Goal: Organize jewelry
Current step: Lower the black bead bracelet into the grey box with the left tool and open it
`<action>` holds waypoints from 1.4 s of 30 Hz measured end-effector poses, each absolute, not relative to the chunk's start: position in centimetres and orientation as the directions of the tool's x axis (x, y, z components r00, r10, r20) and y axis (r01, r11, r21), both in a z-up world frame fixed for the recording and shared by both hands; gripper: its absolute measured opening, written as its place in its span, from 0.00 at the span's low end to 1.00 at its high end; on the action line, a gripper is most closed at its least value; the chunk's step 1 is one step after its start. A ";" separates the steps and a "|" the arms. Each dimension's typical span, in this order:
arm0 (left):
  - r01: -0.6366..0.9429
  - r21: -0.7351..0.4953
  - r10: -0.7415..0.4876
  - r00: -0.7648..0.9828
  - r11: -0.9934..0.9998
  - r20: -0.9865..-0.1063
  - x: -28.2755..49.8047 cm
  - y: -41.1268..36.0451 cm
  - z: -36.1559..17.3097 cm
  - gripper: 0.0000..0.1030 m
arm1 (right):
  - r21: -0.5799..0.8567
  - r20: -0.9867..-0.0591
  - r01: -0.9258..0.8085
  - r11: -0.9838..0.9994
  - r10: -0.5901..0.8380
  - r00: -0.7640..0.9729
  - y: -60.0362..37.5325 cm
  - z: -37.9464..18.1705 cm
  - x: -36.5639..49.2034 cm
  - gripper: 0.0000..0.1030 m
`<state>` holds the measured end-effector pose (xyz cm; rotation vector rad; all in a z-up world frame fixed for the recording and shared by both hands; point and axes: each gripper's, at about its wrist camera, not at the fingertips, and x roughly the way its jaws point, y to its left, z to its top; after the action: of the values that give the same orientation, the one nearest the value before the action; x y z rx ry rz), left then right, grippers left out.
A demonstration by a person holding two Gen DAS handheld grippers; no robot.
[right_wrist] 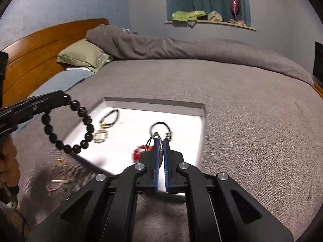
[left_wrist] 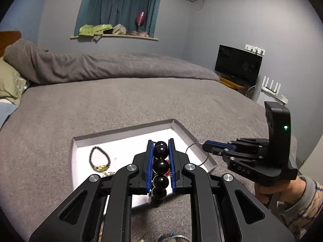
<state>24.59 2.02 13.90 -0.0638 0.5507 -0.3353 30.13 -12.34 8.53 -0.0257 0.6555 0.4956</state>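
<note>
Left gripper pinching bead bracelet, angled down

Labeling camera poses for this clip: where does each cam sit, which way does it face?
Left wrist: on the left gripper, looking along its jaws, shut on a black bead bracelet, over the white tray; right gripper and a hand show.
Right wrist: on the right gripper, jaws shut on a thin wire bangle; left gripper shows.
Shared: tray, bed, window curtain.
</note>
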 end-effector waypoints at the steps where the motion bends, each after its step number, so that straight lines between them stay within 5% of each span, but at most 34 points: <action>1: 0.295 -0.150 -0.329 0.796 0.944 -0.508 24.9 1.8 13.5 0.15 | 0.131 -0.603 -0.439 0.889 0.423 0.677 -12.4 8.1 30.7 0.04; 21: 0.166 -0.145 -0.220 0.738 0.975 -0.638 29.0 3.8 5.9 0.15 | 0.091 -0.669 -0.411 0.907 0.361 0.650 -10.9 3.5 32.1 0.04; 28: 0.166 -0.131 -0.211 0.742 0.977 -0.636 30.5 3.6 6.0 0.15 | 0.100 -0.612 -0.422 0.901 0.390 0.688 -11.3 3.2 30.6 0.21; 34: 0.160 -0.135 -0.210 0.763 0.978 -0.611 30.0 3.7 6.7 0.34 | 0.127 -0.561 -0.424 0.897 0.418 0.715 -12.1 3.5 29.1 0.38; 42: 0.154 -0.156 -0.216 0.792 0.976 -0.571 26.6 4.9 7.9 0.59 | 0.141 -0.524 -0.439 0.887 0.443 0.727 -12.4 3.5 26.9 0.44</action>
<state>26.56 4.90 7.88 -0.1026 0.6259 -0.1998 26.95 -12.41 3.50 0.0074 0.5794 0.4860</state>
